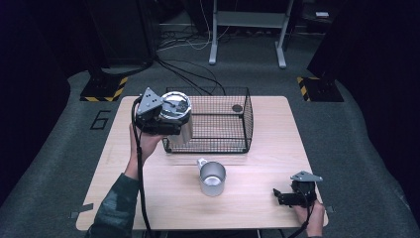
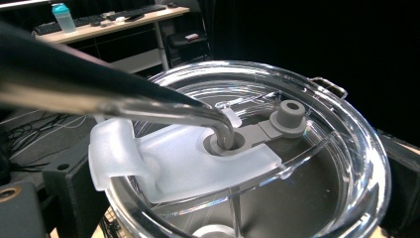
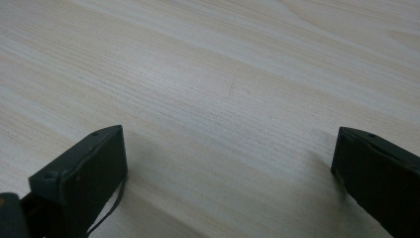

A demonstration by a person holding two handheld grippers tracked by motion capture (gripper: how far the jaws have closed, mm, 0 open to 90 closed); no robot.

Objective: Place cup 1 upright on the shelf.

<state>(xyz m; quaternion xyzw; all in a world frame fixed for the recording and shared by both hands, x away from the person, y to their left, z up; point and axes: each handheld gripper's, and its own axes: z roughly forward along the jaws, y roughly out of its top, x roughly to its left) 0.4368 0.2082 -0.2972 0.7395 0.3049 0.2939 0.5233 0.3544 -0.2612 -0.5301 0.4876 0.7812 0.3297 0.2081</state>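
Clear tumbler lid (image 2: 277, 163), bent metal straw (image 2: 148, 106) through grey grommet, jaws seemingly flanking it

Numeral "6" (image 1: 100, 119) marked on grey floor (image 1: 59, 148), left of table (image 1: 163, 198).

Grey carpet floor (image 1: 356, 148) around the wooden table (image 1: 277, 129). Black "6" marking (image 1: 100, 120) on the floor, left of the table. Hazard-striped stand bases at far left (image 1: 104, 89) and far right (image 1: 319, 89). Black cables (image 1: 188, 72) on the floor, far side. White desk frame (image 1: 247, 29) beyond them. Left gripper view: teal-capped bottle (image 2: 64, 17) and keyboard (image 2: 106, 17) on a far desk (image 2: 124, 27).
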